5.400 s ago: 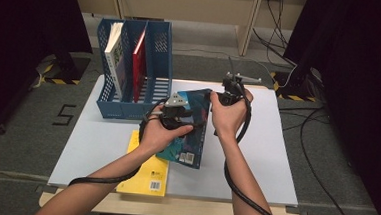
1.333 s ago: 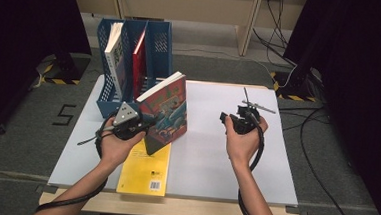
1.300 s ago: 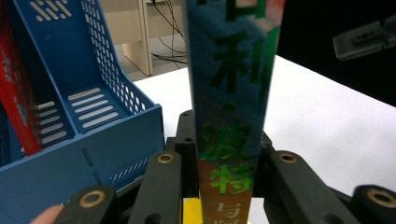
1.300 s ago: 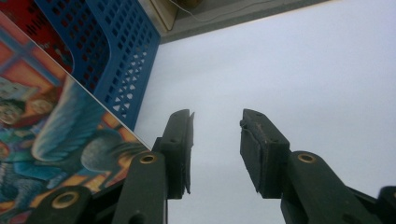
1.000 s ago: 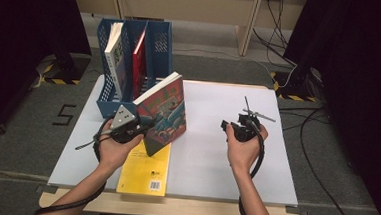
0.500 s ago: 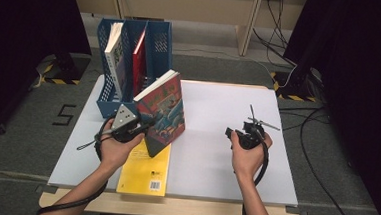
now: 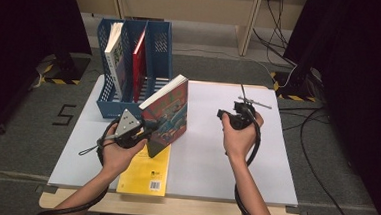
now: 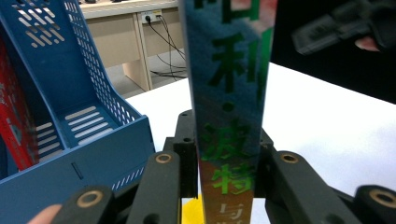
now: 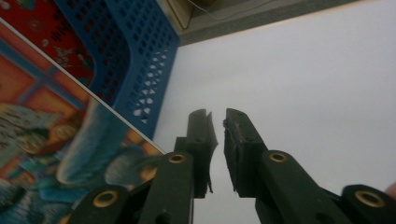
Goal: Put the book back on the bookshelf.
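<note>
White bench (image 7: 285, 158) spreads under my hands, grey floor around it. My left tool (image 7: 138, 132) clamps the spine of a colourful book (image 7: 167, 117), holding it tilted upright just in front of the blue file rack (image 7: 158, 50) and above a yellow book (image 7: 144, 172) lying flat. My right tool (image 7: 239, 116) hangs well apart over bare bench, its jaws having just closed to a thin gap with nothing between them.

Even overhead light falls on the white counter (image 7: 285, 168), bright against dark surroundings, with soft, faint shadows. The high view is slightly soft. In both gripper views the close book (image 8: 231, 116) and background are blurred.
</note>
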Available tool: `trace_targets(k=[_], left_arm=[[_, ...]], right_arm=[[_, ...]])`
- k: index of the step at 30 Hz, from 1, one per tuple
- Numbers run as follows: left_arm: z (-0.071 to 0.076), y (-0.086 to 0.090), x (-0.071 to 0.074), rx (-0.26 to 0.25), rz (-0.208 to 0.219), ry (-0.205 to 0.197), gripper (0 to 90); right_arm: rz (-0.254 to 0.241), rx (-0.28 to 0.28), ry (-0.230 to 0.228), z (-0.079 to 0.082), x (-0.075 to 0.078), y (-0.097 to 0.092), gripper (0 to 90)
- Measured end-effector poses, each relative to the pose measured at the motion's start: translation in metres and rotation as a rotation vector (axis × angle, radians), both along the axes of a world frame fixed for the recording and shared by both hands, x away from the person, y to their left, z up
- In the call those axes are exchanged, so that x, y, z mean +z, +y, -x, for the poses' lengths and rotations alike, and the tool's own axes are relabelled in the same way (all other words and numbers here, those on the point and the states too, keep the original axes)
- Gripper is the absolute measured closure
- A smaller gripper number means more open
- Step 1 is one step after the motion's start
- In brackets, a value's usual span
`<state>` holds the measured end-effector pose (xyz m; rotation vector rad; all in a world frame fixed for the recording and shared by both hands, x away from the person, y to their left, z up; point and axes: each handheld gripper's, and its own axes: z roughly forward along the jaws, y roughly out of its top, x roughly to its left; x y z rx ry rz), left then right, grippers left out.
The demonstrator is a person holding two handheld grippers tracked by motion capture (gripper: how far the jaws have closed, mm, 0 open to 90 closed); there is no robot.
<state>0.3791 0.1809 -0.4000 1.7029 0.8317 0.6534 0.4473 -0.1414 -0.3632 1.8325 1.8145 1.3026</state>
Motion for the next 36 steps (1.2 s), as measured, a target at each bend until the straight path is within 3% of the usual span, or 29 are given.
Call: trace_targets(k=[7, 13, 15, 18, 26, 34, 36], left_arm=[[0.003, -0.002, 0.000, -0.016, -0.005, -0.002, 72.9], [0.005, -0.003, 0.000, -0.025, -0.012, -0.005, 73.1], [0.007, -0.005, 0.000, -0.032, -0.016, -0.008, 73.2], [0.008, -0.006, 0.000, -0.040, -0.021, -0.010, 73.3], [0.009, -0.009, 0.001, -0.056, -0.030, -0.013, 72.4], [0.005, -0.014, 0.005, -0.034, 0.022, -0.021, 62.8], [0.004, -0.018, 0.005, -0.022, 0.035, -0.039, 60.2]], right_arm=[[-0.004, 0.076, -0.024, -0.022, 0.019, 0.038, 84.2], [-0.006, 0.094, -0.042, -0.028, 0.025, 0.057, 81.3], [-0.004, 0.094, -0.068, -0.031, 0.028, 0.063, 78.3], [0.001, 0.097, -0.085, -0.033, 0.031, 0.066, 77.4], [0.006, 0.105, -0.080, -0.034, 0.030, 0.068, 82.7], [0.015, 0.106, -0.076, -0.033, 0.031, 0.070, 83.1], [0.014, 0.104, -0.074, -0.033, 0.032, 0.070, 83.0]])
